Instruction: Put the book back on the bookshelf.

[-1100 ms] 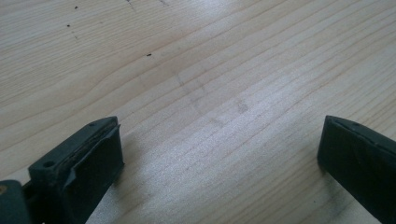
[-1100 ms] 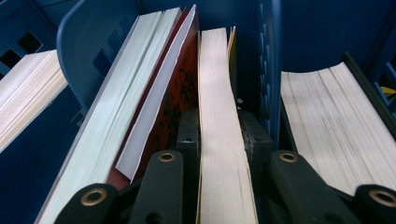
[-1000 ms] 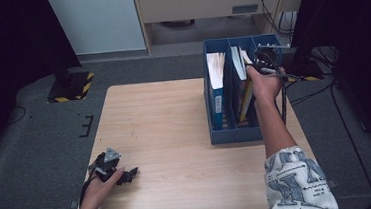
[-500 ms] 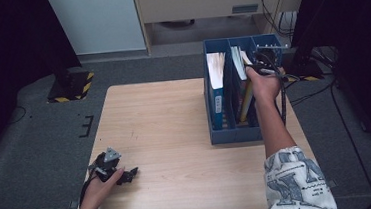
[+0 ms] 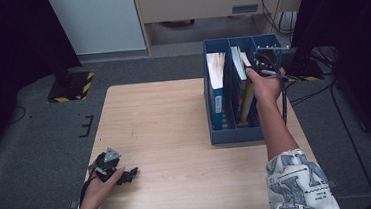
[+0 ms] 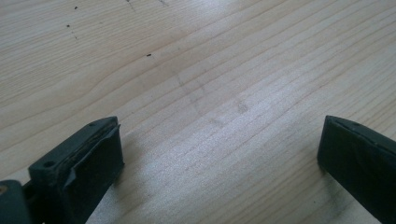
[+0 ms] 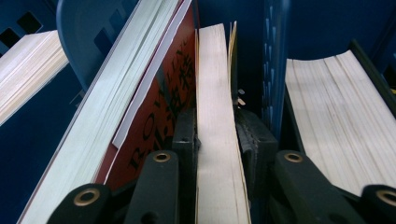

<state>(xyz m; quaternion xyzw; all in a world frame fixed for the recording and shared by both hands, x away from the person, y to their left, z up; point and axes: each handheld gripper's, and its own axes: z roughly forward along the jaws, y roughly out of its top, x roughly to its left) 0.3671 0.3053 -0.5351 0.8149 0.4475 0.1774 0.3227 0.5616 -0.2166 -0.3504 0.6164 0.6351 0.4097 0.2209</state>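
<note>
Right gripper (image 7: 217, 135) has its fingers clamped on a thin book (image 7: 215, 93) in the blue file rack (image 5: 216, 132), left fingers apart, so I'd pull straight up.

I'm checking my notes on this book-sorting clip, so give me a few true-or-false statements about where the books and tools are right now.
1. The right tool has a thin book between its jaws. True.
2. That book stands in the blue rack. True; in the right gripper view blue dividers flank it.
3. The left tool holds a book. False: its jaws stand wide apart over the bare wooden table, nothing between them.
4. The rack sits at the table's left edge. False: it is on the right side.
5. A red-covered book leans beside the gripped one. True.
6. The left hand rests at the far edge of the table. False: it is at the near left corner.
</note>
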